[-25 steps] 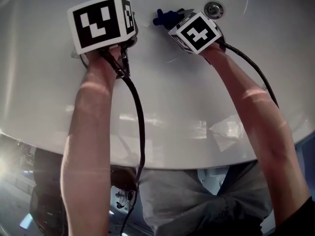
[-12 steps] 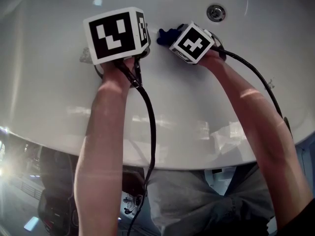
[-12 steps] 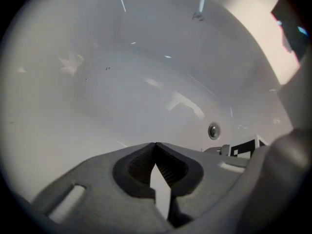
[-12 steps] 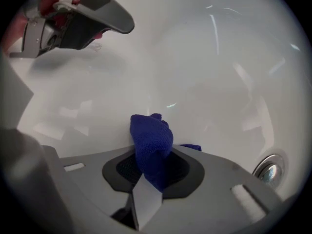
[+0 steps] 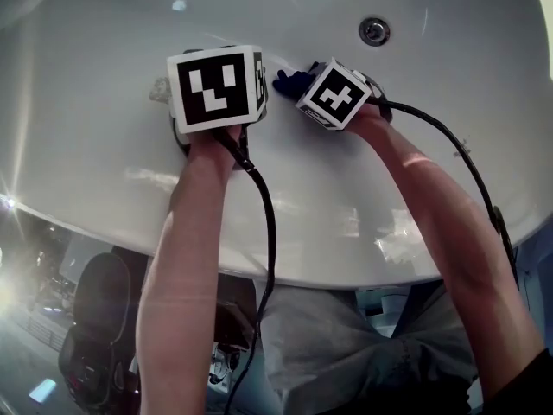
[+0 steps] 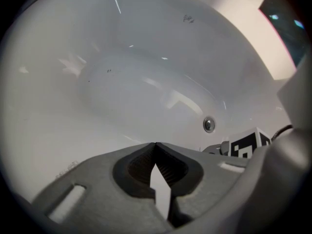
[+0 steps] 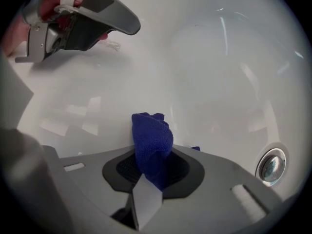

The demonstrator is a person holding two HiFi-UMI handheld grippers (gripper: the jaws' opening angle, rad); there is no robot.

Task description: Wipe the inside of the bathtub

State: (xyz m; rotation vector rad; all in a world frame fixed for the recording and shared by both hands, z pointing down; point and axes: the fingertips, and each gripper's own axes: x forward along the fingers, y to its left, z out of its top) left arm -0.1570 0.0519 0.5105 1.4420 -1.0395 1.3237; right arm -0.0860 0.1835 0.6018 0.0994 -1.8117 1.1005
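Observation:
The white bathtub (image 5: 104, 162) fills the head view, its round metal drain (image 5: 374, 31) at the upper right. My right gripper (image 5: 289, 79) is shut on a blue cloth (image 5: 291, 80) and holds it against the tub's inner wall left of the drain. In the right gripper view the blue cloth (image 7: 152, 139) sticks up from between the closed jaws, with the drain (image 7: 271, 165) at the lower right. My left gripper (image 5: 166, 89) hangs just left of the right one, shut and holding nothing. Its jaws meet in the left gripper view (image 6: 155, 145), where the drain (image 6: 208, 125) shows beyond.
The tub's near rim (image 5: 285, 271) runs across the lower middle of the head view. Black cables (image 5: 266, 223) trail from both grippers along the forearms. Below the rim are a grey shirt (image 5: 346, 344) and dark gear (image 5: 95, 335) on the floor at the left.
Both grippers have moved lower in the head view and drawn closer together. The blue cloth has gone with the right gripper, farther from the drain.

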